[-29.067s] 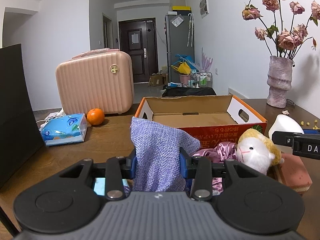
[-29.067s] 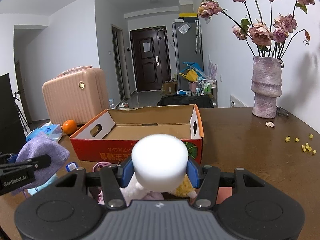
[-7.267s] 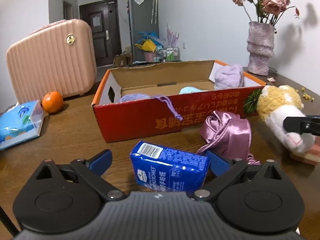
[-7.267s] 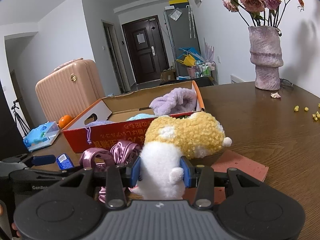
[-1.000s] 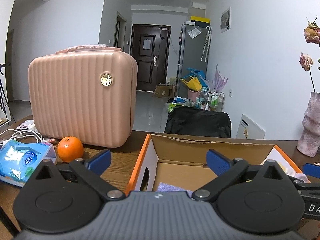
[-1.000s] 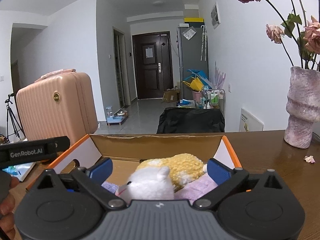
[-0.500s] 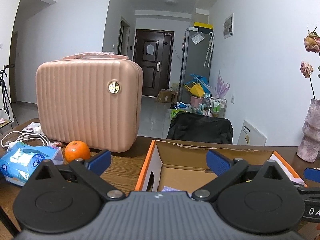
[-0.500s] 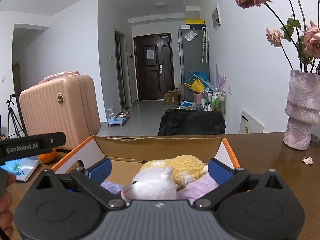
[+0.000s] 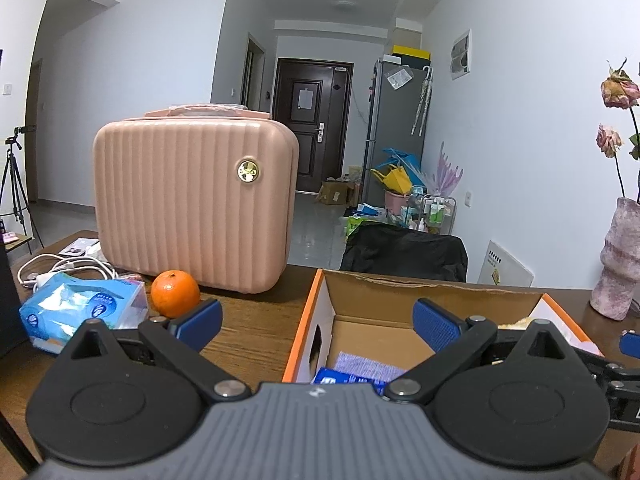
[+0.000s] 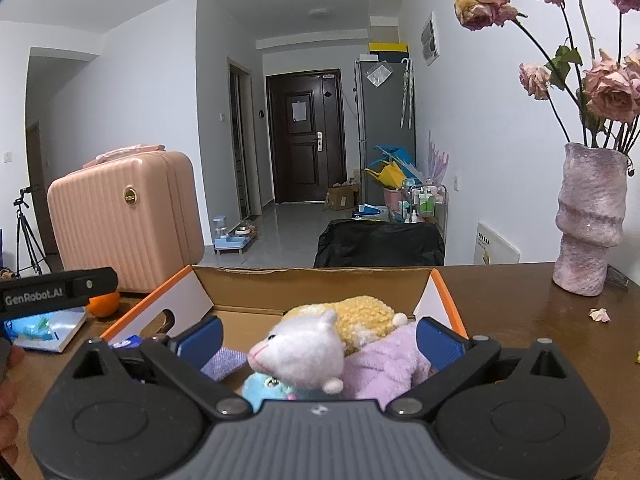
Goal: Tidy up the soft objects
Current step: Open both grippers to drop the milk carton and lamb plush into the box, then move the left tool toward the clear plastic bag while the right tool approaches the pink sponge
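Both loads released since 7 s ago. Left gripper [image 9: 316, 322] spread wide, empty, above box [image 9: 432, 294]; blue pack [image 9: 346, 376] inside on cloth [image 9: 366, 362]. Right gripper [image 10: 318, 338] also wide, empty; sheep [image 10: 320, 340] in box, on purple plush [image 10: 390, 360]. Remaining items, if any, out of view.

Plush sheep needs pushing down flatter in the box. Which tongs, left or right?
Probably right. The right tongs hang open with the plush sheep directly between their fingers; the left tongs sit over the cardboard box's other end, above the blue packet.
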